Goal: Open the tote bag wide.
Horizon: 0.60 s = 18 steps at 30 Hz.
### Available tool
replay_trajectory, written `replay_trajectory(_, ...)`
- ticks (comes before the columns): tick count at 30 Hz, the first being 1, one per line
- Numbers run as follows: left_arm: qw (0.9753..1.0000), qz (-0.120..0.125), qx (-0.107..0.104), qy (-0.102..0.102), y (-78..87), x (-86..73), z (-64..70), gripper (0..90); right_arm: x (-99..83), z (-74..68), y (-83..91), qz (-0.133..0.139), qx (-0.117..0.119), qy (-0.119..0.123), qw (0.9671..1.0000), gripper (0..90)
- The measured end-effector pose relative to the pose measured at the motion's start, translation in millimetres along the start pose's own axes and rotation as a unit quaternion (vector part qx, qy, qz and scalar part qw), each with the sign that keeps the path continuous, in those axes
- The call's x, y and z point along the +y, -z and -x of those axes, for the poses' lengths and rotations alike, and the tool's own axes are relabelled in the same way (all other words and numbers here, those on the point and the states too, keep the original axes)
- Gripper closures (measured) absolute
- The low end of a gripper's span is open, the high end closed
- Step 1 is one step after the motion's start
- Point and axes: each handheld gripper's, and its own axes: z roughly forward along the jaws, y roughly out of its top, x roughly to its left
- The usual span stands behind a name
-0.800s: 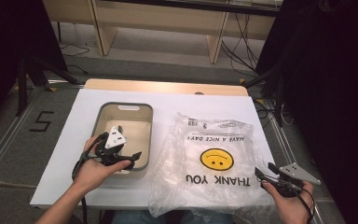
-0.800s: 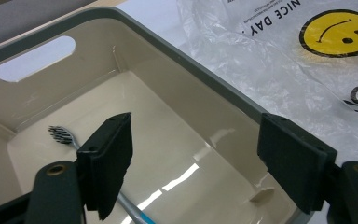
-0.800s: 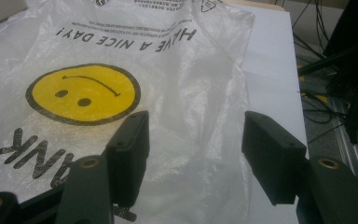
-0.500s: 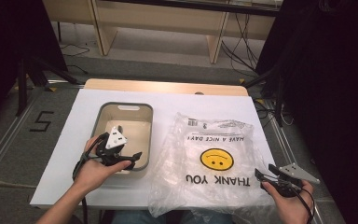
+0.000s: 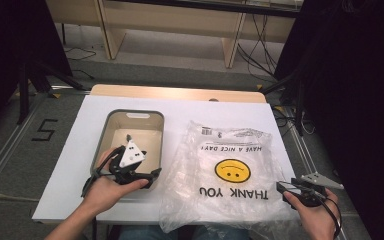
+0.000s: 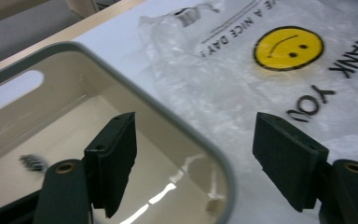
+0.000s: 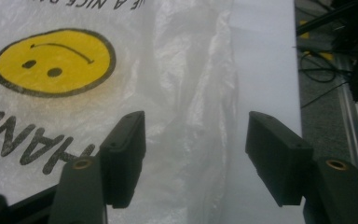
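Your plastic bag (image 5: 230, 175) lies flat and crinkled on the right half of the white surface (image 5: 80, 135), clear film printed with a yellow smiley face (image 5: 232, 170), "THANK YOU" and "HAVE A NICE DAY!", all upside down from your side. The grey bin (image 5: 111, 122) sits just beside it on the left, with a cream interior. From the high view you see your left gripper (image 5: 152, 175) held over the bin's near corner and your right gripper (image 5: 282, 188) at the bag's near right edge. The left gripper view adds what that one cannot: its jaws stand wide apart with nothing between them, straddling the bin's rim (image 6: 186, 135), one jaw over the inside and one over the bag, and a small dark object (image 6: 31, 162) lies on the bin floor, too blurred to identify. The right gripper view shows your right gripper (image 7: 196, 158) also wide open and empty, a wrinkled fold of the bag (image 7: 205, 93) running between its jaws, apparently not pinched.
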Motion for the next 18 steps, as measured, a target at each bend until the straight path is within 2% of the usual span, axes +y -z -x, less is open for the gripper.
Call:
replay_trajectory(1,1.0000,0.000,0.000,0.000,0.0,0.0,0.0,30.7,0.0,0.0,0.0,0.000,0.000,0.000,1.0000,40.1)
replay_trajectory(2,0.9999,-0.001,-0.016,-0.004,-1.1,2.4,9.7,30.7,2.2,-1.7,-2.8,-0.005,0.005,0.009,0.9999,40.0)
replay_trajectory(3,0.9999,-0.001,-0.016,-0.004,-1.1,2.4,9.7,30.7,3.3,-2.3,-3.4,-0.007,0.007,0.016,0.9998,40.0)
replay_trajectory(4,0.9996,-0.002,-0.026,-0.013,-3.3,3.7,17.3,30.6,5.3,-3.1,-3.8,-0.007,0.009,0.022,0.9997,39.4)
replay_trajectory(6,0.9992,-0.006,-0.034,-0.019,-6.4,3.4,21.7,30.5,9.5,-2.1,-4.8,-0.010,0.006,0.030,0.9995,38.4)
replay_trajectory(11,0.9990,-0.015,-0.037,-0.020,-12.1,-0.3,23.7,30.6,15.9,5.7,-8.6,-0.016,0.001,0.034,0.9993,37.5)
replay_trajectory(14,0.9990,-0.017,-0.038,-0.019,-14.3,-1.3,24.7,30.7,26.1,9.7,-19.6,-0.032,0.017,0.031,0.9989,37.6)
replay_trajectory(18,0.9988,-0.019,-0.041,-0.021,-14.8,-1.4,25.5,30.7,32.2,9.5,-30.5,-0.050,0.021,0.029,0.9981,38.8)
